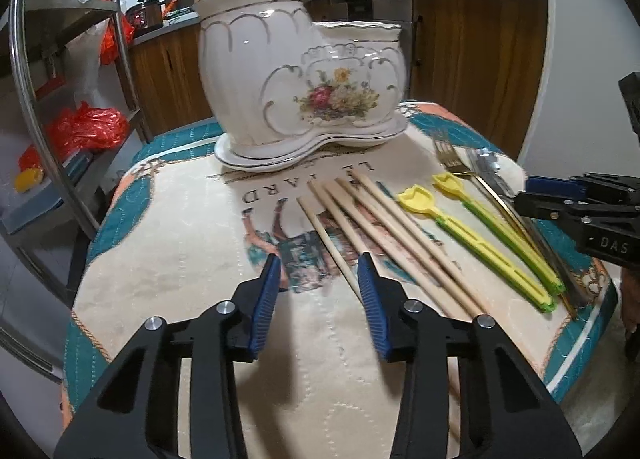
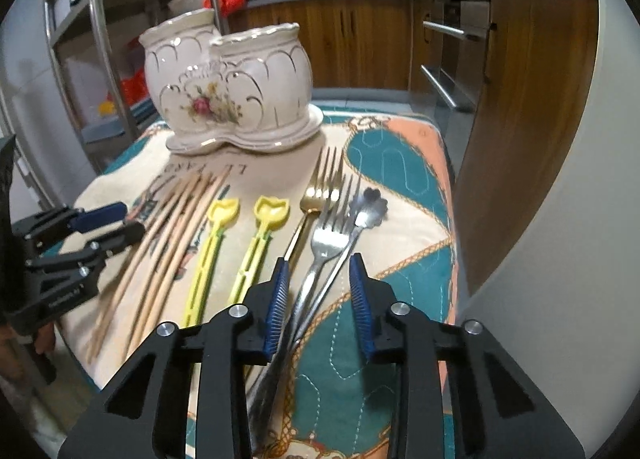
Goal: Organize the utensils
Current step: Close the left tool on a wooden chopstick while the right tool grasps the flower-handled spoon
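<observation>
A white double ceramic holder [image 1: 296,87] with painted flowers stands at the back of the cloth-covered table; it also shows in the right wrist view [image 2: 228,87]. In front lie several wooden chopsticks [image 1: 384,227] [image 2: 168,231], two yellow-green plastic utensils [image 1: 480,239] [image 2: 236,243], a gold fork [image 2: 320,187], a silver fork [image 2: 328,235] and a flower-headed silver spoon [image 2: 370,207]. My left gripper [image 1: 318,267] is open, hovering over the chopsticks' left end. My right gripper [image 2: 318,265] is open above the silver fork and spoon handles.
The quilted cloth [image 1: 192,243] covers a small table with edges close on all sides. A metal rack [image 1: 72,107] with red bags stands on the left. Wooden kitchen cabinets [image 2: 520,99] stand behind and to the right.
</observation>
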Demonstrator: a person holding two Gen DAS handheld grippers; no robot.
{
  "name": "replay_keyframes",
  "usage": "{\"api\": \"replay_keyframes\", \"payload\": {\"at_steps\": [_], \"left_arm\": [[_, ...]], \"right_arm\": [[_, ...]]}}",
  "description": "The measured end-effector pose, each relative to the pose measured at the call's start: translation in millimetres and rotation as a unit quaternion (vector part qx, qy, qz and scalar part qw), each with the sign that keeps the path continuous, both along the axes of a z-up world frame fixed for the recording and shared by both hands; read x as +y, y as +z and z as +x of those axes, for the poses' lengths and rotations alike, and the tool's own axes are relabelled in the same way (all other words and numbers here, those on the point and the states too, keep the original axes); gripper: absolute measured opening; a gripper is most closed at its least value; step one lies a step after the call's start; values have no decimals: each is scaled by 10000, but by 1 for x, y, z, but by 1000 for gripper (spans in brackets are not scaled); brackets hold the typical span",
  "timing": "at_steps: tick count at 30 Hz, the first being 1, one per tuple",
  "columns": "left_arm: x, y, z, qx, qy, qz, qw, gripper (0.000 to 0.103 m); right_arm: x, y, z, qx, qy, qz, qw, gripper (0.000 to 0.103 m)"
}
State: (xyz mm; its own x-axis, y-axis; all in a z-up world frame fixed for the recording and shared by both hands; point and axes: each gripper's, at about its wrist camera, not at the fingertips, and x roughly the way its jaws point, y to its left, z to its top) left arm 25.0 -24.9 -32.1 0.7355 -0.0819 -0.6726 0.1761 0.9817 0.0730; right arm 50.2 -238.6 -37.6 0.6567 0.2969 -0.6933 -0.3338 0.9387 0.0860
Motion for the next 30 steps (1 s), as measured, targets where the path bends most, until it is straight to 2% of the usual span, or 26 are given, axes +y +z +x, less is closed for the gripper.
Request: {"api": "replay_keyframes", "payload": {"at_steps": [8, 13, 16, 20, 24, 26, 30], "left_arm": [[6, 2, 12, 127, 82, 269, 9995, 38], [6, 1, 15, 380, -113, -19, 9992, 38], [6, 0, 16, 442, -226, 43, 9988, 38], [10, 1, 22, 537, -301, 110, 9980, 30], [16, 2, 33, 657, -323, 154, 9972, 27], [19, 3, 42, 746, -352, 3, 9966, 25], [19, 4, 50, 792, -470, 78, 9957, 9]], "right_arm": [[-7, 6, 23, 291, -192, -105, 9993, 26], [-8, 1, 34, 624, -107, -195, 9978, 24], [-4, 2, 39, 722, 24, -392, 9966, 22], [-6, 5, 51, 950, 98, -511, 9941, 14], [-2, 6, 70, 1125, 89, -580, 9919, 14], [3, 6, 76, 1176, 136, -621, 9910, 14], [13, 7, 79, 1096, 244, -811, 9904, 11]]}}
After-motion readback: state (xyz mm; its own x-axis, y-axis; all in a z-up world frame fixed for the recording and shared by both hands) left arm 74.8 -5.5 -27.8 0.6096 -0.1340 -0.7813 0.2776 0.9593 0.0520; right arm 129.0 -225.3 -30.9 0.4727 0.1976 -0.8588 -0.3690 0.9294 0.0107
